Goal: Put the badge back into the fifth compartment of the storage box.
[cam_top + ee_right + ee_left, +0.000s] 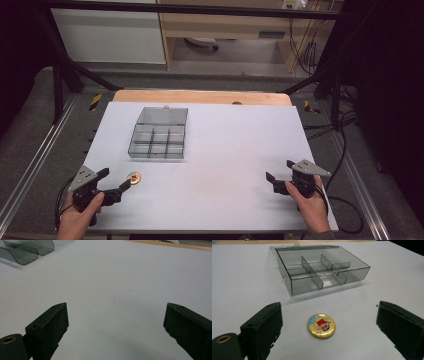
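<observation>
**A:** From the high view, left side first: the left gripper [114, 180] sits at the near-left corner of the white table [225, 150], jaws spread, gripping nothing. A small yellow badge [134, 177] lies just beside its tips. Up top you can't read the badge at all.

**B:** The left gripper view sorts that out: the badge [321, 325] has a cartoon face on it and lies flat on the table between the spread jaws, touching neither. Beyond it is the smoky clear organizer box [322, 271], with dividers and its lid tipped back.

**A:** What's in the compartments? Hard to tell through the tinted plastic.

**B:** Same here. Over at the right, the right gripper [280, 176] is also released, empty, well apart from the box. The right gripper view catches just a cut-off corner of the box [27, 250] and bare table between the jaws.
</observation>
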Demonstrator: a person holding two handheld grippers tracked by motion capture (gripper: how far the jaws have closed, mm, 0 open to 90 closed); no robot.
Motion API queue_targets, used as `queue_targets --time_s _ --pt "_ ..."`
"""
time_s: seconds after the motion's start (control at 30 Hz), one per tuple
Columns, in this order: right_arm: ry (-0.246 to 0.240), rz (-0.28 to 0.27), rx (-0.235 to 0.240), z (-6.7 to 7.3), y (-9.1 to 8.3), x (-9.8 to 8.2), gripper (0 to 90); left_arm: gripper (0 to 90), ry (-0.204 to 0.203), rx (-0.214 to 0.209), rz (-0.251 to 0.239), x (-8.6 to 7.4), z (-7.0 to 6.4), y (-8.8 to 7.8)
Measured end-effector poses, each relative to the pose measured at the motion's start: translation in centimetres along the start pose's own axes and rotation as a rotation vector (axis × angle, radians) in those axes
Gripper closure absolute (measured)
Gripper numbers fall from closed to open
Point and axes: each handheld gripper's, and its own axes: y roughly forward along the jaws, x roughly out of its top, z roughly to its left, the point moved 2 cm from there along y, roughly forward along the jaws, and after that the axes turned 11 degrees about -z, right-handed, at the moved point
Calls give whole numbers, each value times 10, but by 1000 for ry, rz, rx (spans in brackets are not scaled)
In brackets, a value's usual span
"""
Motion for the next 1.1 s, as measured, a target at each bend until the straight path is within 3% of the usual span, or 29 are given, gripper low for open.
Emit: queue_targets --time_s 0.6,0.87,1.1 --pt "-11 38 -4 3 -6 -1 53 67 16 -33 47 -2 -6 3" --pt "3 58 -14 14 -22 -4 57 70 11 -45 68 -3 -9 5" --pt "18 99 -31 17 -11 -5 83 71 1 -46 82 -3 -10 9"
